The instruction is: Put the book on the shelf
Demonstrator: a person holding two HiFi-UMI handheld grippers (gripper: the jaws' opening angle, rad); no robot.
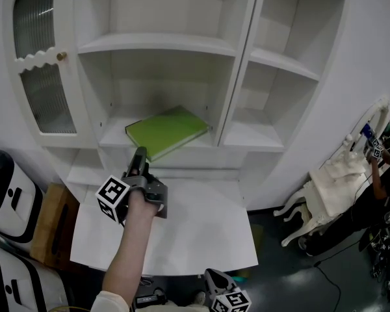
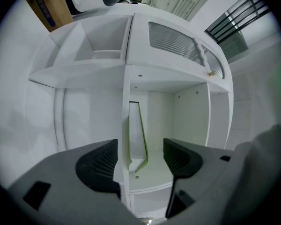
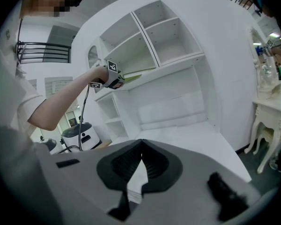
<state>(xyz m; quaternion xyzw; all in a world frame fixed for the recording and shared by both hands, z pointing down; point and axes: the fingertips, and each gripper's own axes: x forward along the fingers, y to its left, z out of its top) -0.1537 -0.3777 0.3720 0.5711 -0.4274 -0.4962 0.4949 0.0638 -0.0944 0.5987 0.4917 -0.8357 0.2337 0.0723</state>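
Note:
A green book (image 1: 167,130) lies flat on the lower left shelf (image 1: 117,138) of the white cabinet, one corner jutting over the front edge. My left gripper (image 1: 140,153) hovers just in front of that shelf and points at the book. Its jaws are wide open, and in the left gripper view the book (image 2: 136,142) shows edge-on beyond the left gripper (image 2: 140,157), untouched by the pads. My right gripper (image 1: 216,285) stays low at the bottom edge of the head view. In its own view the right gripper (image 3: 140,156) is shut with nothing between the pads.
Below the shelves a white desk top (image 1: 201,226) juts out. A ribbed glass door (image 1: 42,77) stands at the left, with a cardboard box (image 1: 49,220) on the floor. At the right stands a white table (image 1: 331,177).

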